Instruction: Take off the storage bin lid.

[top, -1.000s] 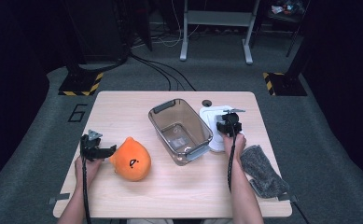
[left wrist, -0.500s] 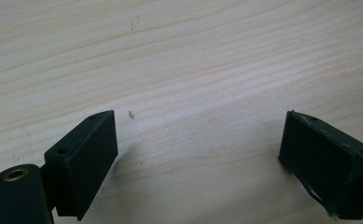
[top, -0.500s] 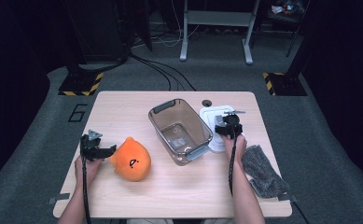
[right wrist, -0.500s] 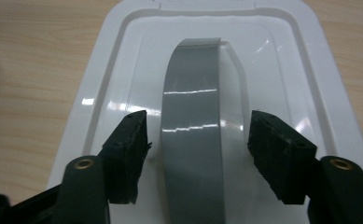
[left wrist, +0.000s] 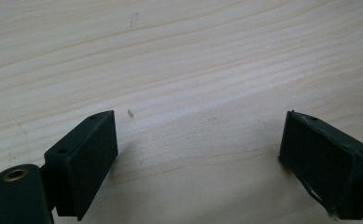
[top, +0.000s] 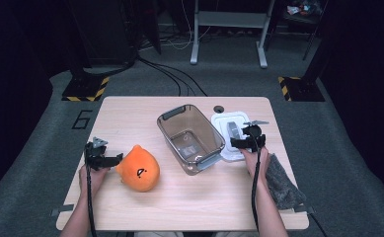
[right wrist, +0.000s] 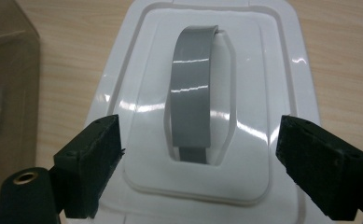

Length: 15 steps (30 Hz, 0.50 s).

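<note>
So your right gripper (right wrist: 200, 165) has just been spreading its fingers above the white lid (top: 231, 140), right of centre beside the clear bin (top: 189, 138), nothing clamped; next, the orange plush (top: 139, 169) by your released left gripper (top: 102, 160).

**Bright table, dark room**

Overhead light falls evenly on the table (top: 130, 113) while the floor around it stays dim. The high view is soft and grainy. White glare streaks the lid (right wrist: 282, 70); the jaws at both close views' bottom edges cast faint shadows.
</note>
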Available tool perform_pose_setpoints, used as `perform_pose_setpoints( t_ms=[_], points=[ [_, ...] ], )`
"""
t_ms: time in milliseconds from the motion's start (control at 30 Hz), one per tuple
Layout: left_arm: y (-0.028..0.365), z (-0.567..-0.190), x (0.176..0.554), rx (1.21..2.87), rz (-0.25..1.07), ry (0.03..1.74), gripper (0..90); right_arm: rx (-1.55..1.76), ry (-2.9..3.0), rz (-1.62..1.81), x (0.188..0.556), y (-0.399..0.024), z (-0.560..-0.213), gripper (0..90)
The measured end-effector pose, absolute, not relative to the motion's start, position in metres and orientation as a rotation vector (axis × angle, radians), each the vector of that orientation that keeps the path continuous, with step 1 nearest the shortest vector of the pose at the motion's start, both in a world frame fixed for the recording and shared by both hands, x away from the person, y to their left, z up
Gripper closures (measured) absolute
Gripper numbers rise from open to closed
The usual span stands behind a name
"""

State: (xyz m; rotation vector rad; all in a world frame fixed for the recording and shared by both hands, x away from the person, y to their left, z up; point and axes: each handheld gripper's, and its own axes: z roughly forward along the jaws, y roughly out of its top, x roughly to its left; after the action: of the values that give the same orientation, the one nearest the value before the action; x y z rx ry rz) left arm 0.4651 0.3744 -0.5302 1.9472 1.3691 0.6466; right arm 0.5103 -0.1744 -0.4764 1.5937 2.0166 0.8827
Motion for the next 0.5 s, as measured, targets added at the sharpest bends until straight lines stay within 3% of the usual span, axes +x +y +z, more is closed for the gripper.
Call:
perform_pose_setpoints(
  t_ms=[500],
  points=[
    [0.376,-0.530,0.466,1.946,0.626,1.373,10.9,1.467,2.058,0.910,0.459,-0.173,-0.472,10.7]
  ],
)
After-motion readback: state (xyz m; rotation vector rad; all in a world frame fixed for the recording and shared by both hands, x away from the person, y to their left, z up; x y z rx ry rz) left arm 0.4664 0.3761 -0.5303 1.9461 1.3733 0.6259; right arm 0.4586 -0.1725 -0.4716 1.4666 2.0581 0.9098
